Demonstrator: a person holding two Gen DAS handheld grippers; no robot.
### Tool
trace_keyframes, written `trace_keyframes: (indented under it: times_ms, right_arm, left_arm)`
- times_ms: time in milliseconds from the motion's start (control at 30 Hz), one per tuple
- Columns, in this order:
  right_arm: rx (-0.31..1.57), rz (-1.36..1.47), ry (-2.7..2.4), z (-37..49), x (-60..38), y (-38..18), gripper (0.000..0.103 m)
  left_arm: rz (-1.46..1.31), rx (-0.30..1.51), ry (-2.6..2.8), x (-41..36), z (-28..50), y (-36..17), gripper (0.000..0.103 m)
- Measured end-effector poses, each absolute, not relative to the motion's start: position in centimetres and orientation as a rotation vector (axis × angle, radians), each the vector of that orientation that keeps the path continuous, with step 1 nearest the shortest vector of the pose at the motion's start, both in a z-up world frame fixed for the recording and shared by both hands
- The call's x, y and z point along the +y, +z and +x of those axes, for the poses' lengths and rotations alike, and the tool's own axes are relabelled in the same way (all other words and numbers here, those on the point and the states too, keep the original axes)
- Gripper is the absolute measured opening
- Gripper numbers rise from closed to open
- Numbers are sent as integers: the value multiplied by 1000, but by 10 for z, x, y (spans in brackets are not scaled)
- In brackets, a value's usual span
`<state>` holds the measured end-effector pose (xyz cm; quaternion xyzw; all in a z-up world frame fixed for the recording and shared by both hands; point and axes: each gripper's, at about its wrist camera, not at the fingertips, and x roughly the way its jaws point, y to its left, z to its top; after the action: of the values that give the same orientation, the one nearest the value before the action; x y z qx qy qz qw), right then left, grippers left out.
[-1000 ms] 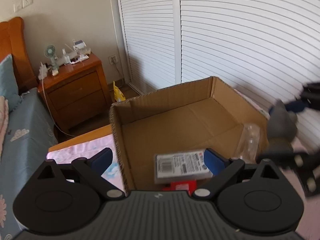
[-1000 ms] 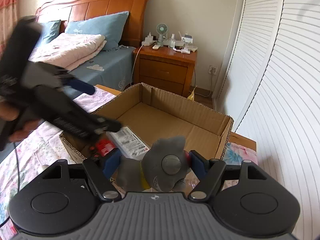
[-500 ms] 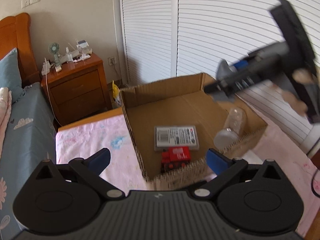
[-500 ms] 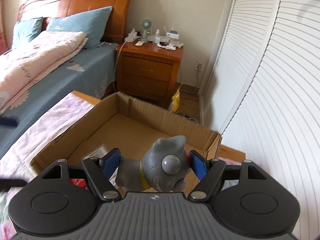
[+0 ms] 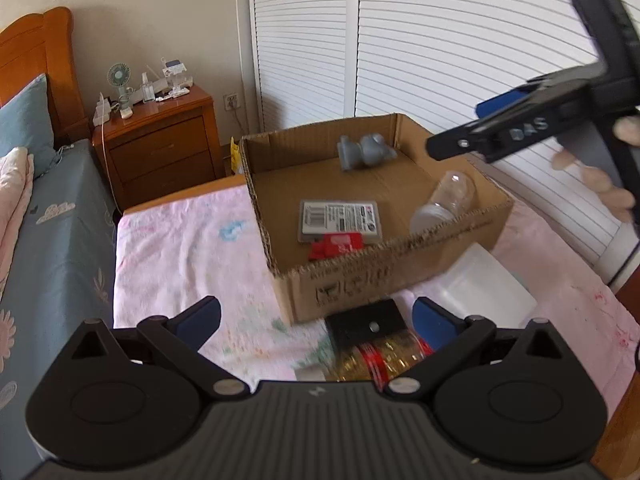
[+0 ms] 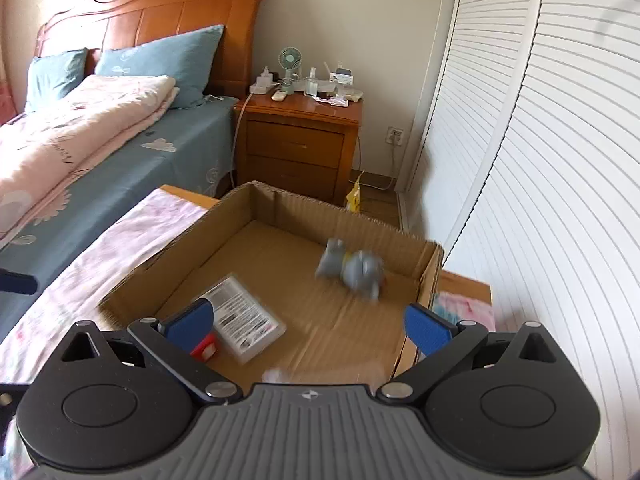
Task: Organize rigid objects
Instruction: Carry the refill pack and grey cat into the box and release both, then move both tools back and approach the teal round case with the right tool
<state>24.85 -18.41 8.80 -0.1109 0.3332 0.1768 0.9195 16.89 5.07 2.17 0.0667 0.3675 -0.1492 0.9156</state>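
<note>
A grey toy figure [image 6: 354,270] lies blurred in the far corner of the open cardboard box [image 6: 264,204]; it also shows in the left wrist view [image 5: 366,151]. The box [image 5: 380,276] also holds a flat labelled case [image 5: 340,220], a red item [image 5: 336,246] and a clear plastic bottle [image 5: 444,204]. My right gripper [image 6: 310,322] is open and empty above the box; it shows in the left wrist view [image 5: 452,136] too. My left gripper [image 5: 316,318] is open, low over the pink cloth in front of the box, with a black-capped golden bottle [image 5: 376,344] between its fingers.
A white lidded container [image 5: 486,286] sits on the pink cloth beside the box. A wooden nightstand [image 6: 298,136] with a small fan stands past the box, next to the bed [image 6: 100,148]. White louvred wardrobe doors [image 6: 540,160] run along the right.
My right gripper opened and let go of the grey toy, which dropped into the box's far corner. My left gripper drew back from the box, down over the golden bottle.
</note>
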Motion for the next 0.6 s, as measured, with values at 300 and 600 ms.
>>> trace_keyframes:
  times_ms: [300, 600]
  right_arm:
    - [667, -186, 354, 193, -197, 86, 103]
    - [750, -110, 267, 189, -212, 51, 103]
  left_arm:
    - [109, 761, -257, 42, 131, 19, 102]
    - [118, 743, -164, 30, 109, 8, 102]
